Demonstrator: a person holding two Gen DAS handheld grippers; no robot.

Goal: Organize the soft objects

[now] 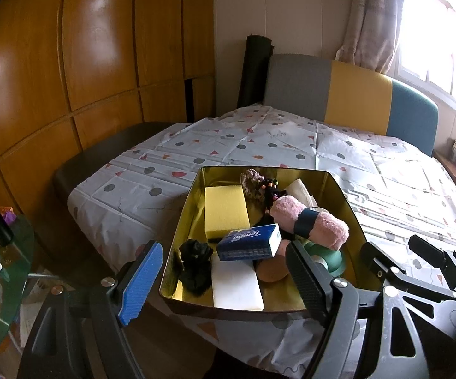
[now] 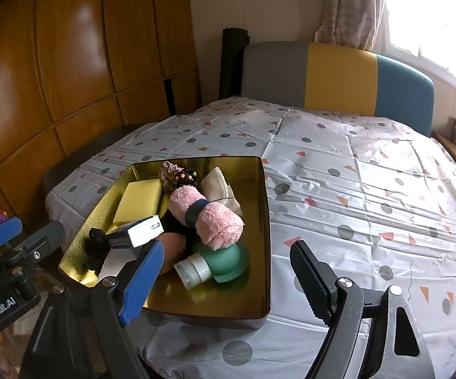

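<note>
Here both tools, left tool (image 1: 224,279) and right tool (image 2: 228,279), gape empty above one tin (image 2: 267,252) holding two sponges.

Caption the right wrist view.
Open right tool poised before a gold tin holding towel roll, sponge, bottle.

the patterned tablecloth (image 2: 370,189) lies bare to the right of and behind the gold tin (image 2: 267,221), open for passage. inside the tin, the rolled pink towel (image 2: 209,218), green bottle (image 2: 224,263) and tissue pack (image 1: 250,241) crowd the middle. the chair back (image 2: 338,79) blocks the far edge.
</note>
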